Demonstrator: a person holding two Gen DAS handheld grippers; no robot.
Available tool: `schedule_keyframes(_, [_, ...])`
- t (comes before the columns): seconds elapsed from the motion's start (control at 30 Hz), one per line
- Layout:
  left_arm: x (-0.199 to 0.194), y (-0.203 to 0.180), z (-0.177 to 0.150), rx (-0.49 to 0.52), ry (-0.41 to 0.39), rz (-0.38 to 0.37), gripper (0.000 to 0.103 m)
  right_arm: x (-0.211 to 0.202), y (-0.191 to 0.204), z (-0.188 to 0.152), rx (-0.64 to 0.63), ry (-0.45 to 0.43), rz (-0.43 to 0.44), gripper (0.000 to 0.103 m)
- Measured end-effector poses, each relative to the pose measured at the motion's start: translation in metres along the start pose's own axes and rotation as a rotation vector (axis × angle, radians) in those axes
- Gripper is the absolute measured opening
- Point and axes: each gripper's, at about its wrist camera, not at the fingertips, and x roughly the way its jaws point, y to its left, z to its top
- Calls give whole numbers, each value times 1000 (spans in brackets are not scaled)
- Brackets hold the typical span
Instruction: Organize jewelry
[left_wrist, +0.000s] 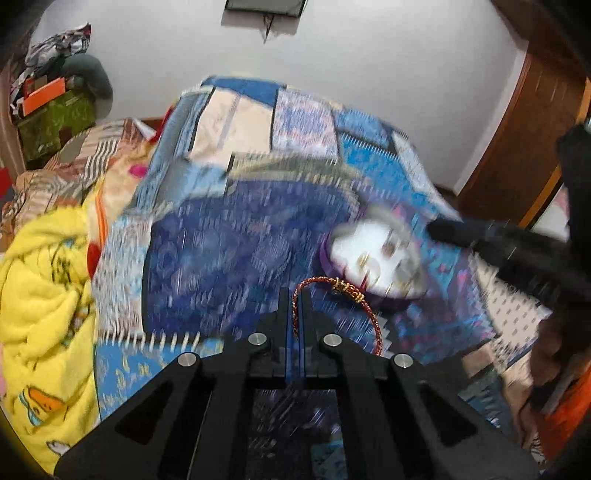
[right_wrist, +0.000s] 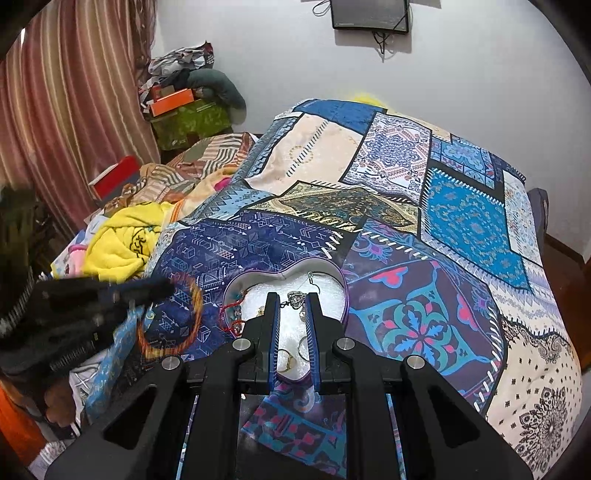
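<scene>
My left gripper (left_wrist: 295, 291) is shut on a red braided bangle (left_wrist: 371, 314) with gold beads, held above the bed; it also shows, blurred, in the right wrist view (right_wrist: 192, 314) at the left gripper's tip (right_wrist: 162, 288). A heart-shaped purple box (right_wrist: 341, 291) with white lining lies on the patchwork bedspread (right_wrist: 461, 206) and holds earrings, rings and a red chain (right_wrist: 229, 314). In the left wrist view the box (left_wrist: 380, 258) is blurred, just beyond the bangle. My right gripper (right_wrist: 292, 295) is open over the box, one finger on each side of a dangling earring (right_wrist: 295, 299).
A yellow blanket (left_wrist: 44, 295) and striped bedding lie at the bed's left side. Boxes and clothes are piled in the far corner (right_wrist: 184, 107) by a curtain. A wooden door (left_wrist: 524, 140) stands to the right. The right gripper (left_wrist: 480, 236) reaches in from the right.
</scene>
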Motion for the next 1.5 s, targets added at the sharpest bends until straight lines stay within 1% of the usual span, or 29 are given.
schedule_keyframes(0.13, [1, -12, 24, 41, -49, -4, 1, 8, 0, -3, -22, 31, 12, 12])
schedule_keyframes(0.23, [14, -21, 39, 76, -53, -6, 1, 15, -1, -5, -35, 57, 15, 12])
schedule_keyframes(0.3, [26, -25, 45, 94, -39, -16, 1, 18, -2, -7, -40, 65, 18, 12])
schedule_keyframes(0.43, [49, -29, 48, 116, 2, -15, 1, 21, -3, -9, -46, 75, 29, 12])
schedule_keyframes(0.63, [69, -34, 53, 136, 19, -18, 1, 27, -3, -12, -55, 95, 39, 12])
schedule_keyframes(0.8, [74, -36, 54, 147, 21, -17, 1, 29, -2, -15, -58, 113, 50, 13])
schedule_keyframes(1.0, [69, -43, 51, 179, 14, -18, 1, 28, -5, -16, -36, 127, 70, 13])
schedule_keyframes(1.17, [64, -38, 53, 149, 23, -18, 2, 24, -6, -16, -29, 135, 53, 16])
schedule_keyframes(1.3, [52, -35, 53, 133, 13, -3, 2, 11, -9, -12, -5, 110, 45, 16])
schedule_keyframes(1.43, [26, -38, 55, 138, -21, 17, 2, -24, -11, -3, 27, 31, 19, 16])
schedule_keyframes(1.5, [11, -42, 57, 142, -45, 20, 2, -49, -10, 4, 36, -26, -1, 16])
